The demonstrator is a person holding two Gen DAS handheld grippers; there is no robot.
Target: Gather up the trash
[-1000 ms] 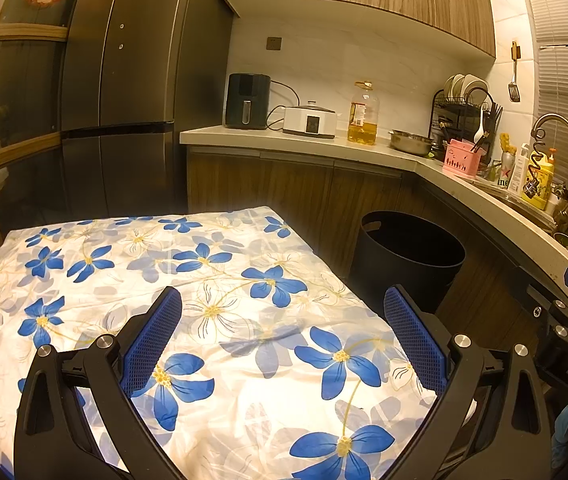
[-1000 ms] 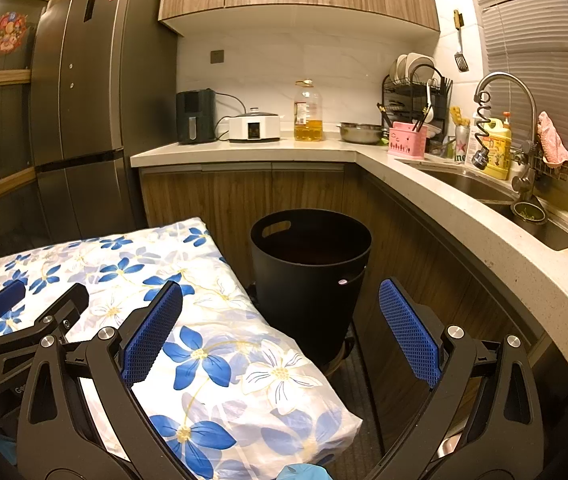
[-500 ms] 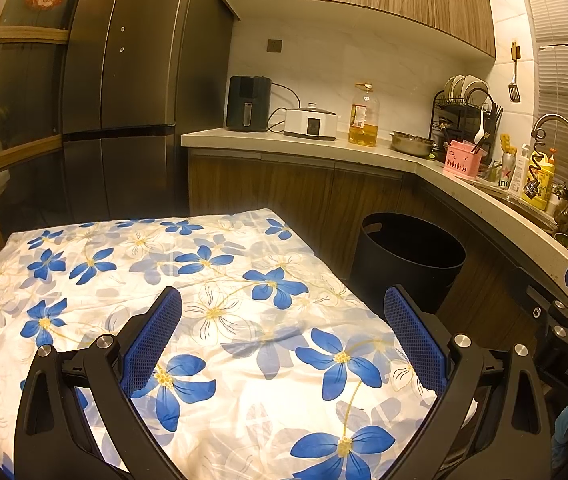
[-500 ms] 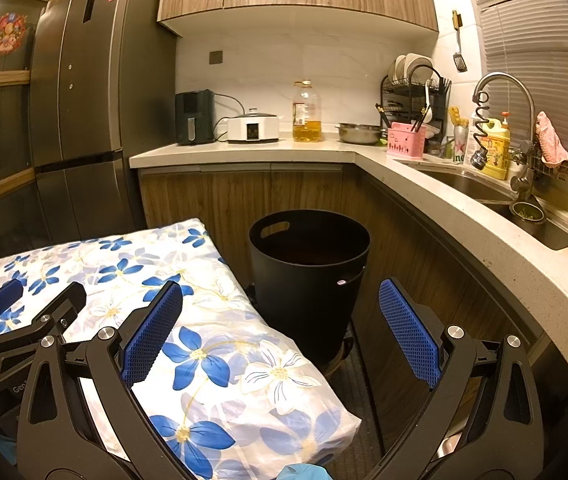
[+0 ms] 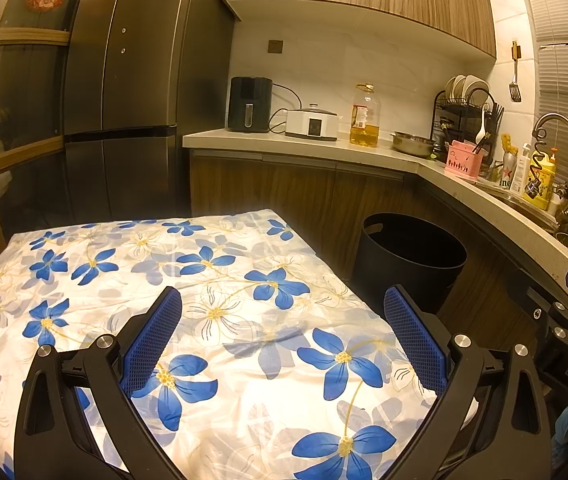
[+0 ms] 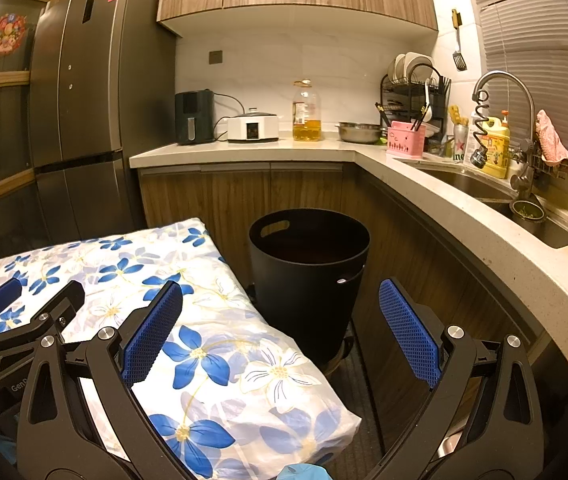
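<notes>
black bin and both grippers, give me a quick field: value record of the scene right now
left gripper: open, holding nothing, over the floral cloth
right gripper: open, holding nothing, facing the black bin
black bin: upright on the floor between the floral cloth and the counter cabinets, no lid
bin contents: interior dark, cannot tell
trash: none visible on the floral cloth
counter: air fryer, oil bottle, pink caddy
</notes>
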